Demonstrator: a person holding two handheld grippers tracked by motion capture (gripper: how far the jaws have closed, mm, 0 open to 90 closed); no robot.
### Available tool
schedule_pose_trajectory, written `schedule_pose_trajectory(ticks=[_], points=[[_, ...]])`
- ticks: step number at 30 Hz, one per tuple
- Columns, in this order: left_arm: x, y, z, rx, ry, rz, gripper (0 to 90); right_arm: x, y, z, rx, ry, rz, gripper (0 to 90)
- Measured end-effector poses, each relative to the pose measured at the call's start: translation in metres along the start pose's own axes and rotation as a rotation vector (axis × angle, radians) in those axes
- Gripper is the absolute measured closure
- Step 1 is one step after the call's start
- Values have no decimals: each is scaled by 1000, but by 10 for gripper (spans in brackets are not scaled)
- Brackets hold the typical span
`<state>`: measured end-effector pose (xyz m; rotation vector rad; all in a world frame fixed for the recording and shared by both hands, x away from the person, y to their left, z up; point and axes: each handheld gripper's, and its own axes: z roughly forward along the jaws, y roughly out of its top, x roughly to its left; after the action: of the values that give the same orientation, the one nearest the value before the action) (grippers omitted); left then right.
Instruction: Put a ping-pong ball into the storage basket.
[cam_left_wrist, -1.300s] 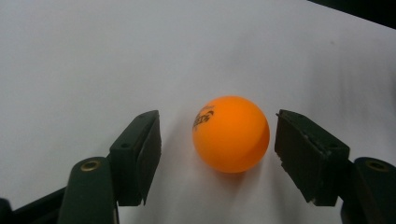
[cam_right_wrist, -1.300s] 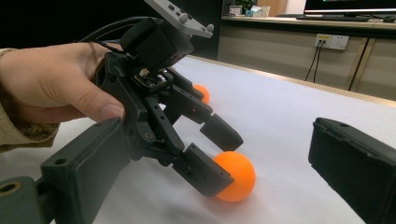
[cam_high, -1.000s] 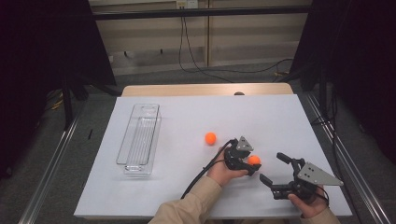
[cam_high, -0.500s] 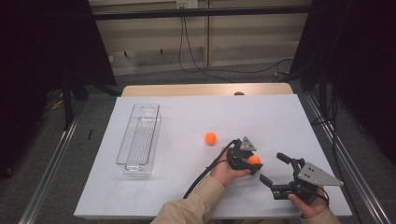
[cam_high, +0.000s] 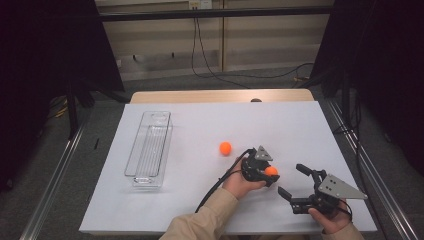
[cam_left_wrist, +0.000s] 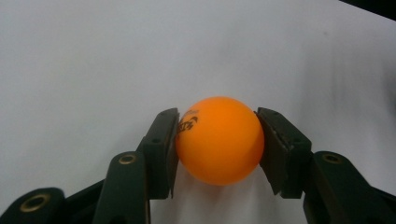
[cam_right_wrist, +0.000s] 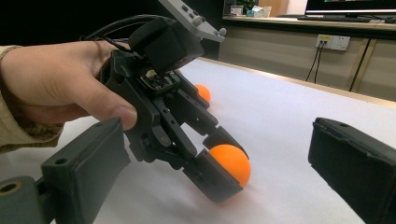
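Clamping orange ball (cam_left_wrist: 219, 140), left gripper (cam_left_wrist: 217, 142); black print unreadable; right gripper (cam_high: 296, 183) released.

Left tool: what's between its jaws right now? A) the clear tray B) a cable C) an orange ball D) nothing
C: in the left gripper view both pads of the left tool press the sides of the orange ball on the white table.

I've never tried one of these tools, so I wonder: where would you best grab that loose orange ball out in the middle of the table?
Across its widest middle, coming down from above with one jaw on each side. The loose orange ball is round and smooth, so a grip off its middle would likely squeeze it out. It lies alone on the white table, so any side is free. The left hand-held gripper holds its own ball that way.
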<state>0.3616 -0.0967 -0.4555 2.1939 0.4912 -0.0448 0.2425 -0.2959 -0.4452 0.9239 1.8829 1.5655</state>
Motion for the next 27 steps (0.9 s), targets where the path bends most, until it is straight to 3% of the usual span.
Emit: schedule_pose_trajectory(ticks=[5, 27], points=[[1, -1, -5, -1, -14, -6, 508, 0, 0, 0, 1, -1, -1, 34], [8, -6, -26, 27, 8, 5, 509, 0, 0, 0, 7, 0, 2, 34]])
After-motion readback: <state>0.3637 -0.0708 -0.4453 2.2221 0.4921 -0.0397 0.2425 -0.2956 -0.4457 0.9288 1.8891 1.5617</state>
